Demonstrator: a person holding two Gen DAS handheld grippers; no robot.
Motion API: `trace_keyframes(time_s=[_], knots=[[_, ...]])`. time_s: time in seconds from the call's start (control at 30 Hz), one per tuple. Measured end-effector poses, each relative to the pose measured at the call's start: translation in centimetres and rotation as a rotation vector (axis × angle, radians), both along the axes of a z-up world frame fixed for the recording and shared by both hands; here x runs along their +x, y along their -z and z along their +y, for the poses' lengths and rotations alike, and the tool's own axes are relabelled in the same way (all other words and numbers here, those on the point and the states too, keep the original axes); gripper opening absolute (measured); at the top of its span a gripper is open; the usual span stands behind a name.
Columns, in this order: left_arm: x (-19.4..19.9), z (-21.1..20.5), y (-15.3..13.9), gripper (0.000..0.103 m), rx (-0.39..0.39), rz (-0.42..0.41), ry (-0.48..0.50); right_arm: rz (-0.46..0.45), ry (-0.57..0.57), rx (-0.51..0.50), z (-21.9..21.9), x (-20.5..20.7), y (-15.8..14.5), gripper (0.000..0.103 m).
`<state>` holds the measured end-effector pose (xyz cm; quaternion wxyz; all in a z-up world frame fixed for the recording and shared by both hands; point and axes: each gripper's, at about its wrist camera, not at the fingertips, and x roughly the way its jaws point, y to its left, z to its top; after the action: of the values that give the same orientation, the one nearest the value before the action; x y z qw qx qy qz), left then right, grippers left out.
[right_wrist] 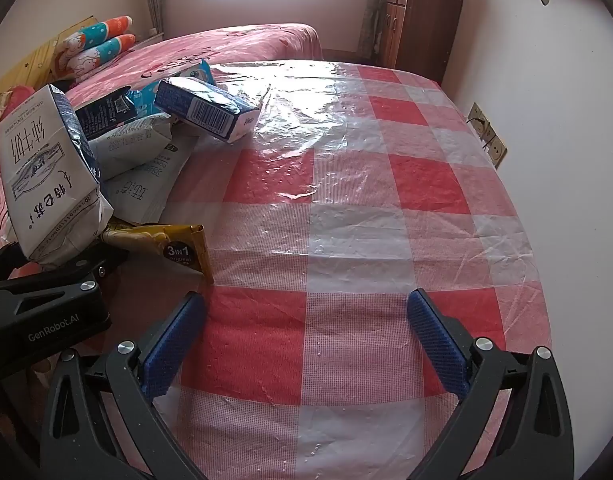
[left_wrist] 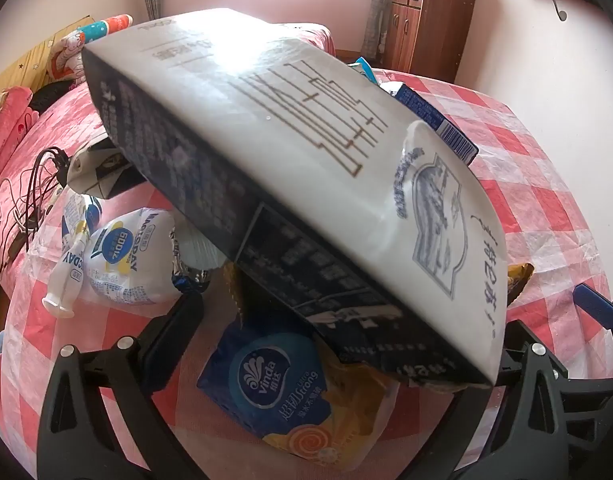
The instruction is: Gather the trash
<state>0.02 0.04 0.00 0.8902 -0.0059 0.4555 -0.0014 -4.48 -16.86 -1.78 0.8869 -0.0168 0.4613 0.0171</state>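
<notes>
Trash is lying piled on the left part of your bench [right_wrist: 346,208], which is wearing a red-and-white checked plastic cover. Your left gripper [left_wrist: 346,344] is standing wide, and a tall white-and-dark-blue milk carton [left_wrist: 290,152] is sitting tilted between its fingers; the right finger is hidden behind the carton, so you cannot tell whether the pads are pressing on it. In the right wrist view the same carton [right_wrist: 46,176] is leaning over the black body of the left gripper, its lower end near the finger. Beneath it, a blue Vinda tissue pack [left_wrist: 266,384] is lying on an orange-and-yellow wrapper [left_wrist: 346,412], and a white crumpled yoghurt pouch [left_wrist: 122,256] is resting to the left. A blue-and-white small box with a barcode [right_wrist: 206,110] is lying tilted at the far edge of the pile, and a gold 3-in-1 coffee sachet [right_wrist: 174,248] is sticking out toward the bare cloth. Your right gripper [right_wrist: 306,344] is hanging open over the bare checked cover, its blue pads [right_wrist: 438,344] well apart and gripping nothing.
</notes>
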Motion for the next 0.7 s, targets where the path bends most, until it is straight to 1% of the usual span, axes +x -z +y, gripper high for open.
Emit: trace_keyframes(time_s=[0.3, 0.4, 0.43, 0.5, 0.57, 0.7], knots=[[-0.1, 0.1, -0.1, 0.099, 0.006, -0.006, 0.022, 0.0, 0.006, 0.01, 0.0, -0.1, 0.0, 0.099], [-0.9, 0.2, -0.6, 0.099, 0.018, -0.044, 0.036, -0.002, 0.012, 0.013, 0.1, -0.6, -0.1, 0.099], [-1.4, 0.5, -1.3, 0.099, 0.03, -0.062, 0.043, -0.003, 0.012, 0.017, 0.0, -0.8, 0.1, 0.099], [-2.0, 0.4, -1.8, 0.099, 0.047, -0.079, 0.058, -0.028, 0.016, 0.026, -0.1, -1.5, -0.2, 0.099], [-2.9, 0.6, -2.6, 0.099, 0.043, -0.101, 0.077, -0.069, 0.016, 0.025, -0.5, -2.0, -0.9, 0.099], [-4.6, 1.4, -4.1, 0.099, 0.032, -0.139, 0.094, -0.128, 0.019, -0.011, -0.1, -3.6, -2.7, 0.099]])
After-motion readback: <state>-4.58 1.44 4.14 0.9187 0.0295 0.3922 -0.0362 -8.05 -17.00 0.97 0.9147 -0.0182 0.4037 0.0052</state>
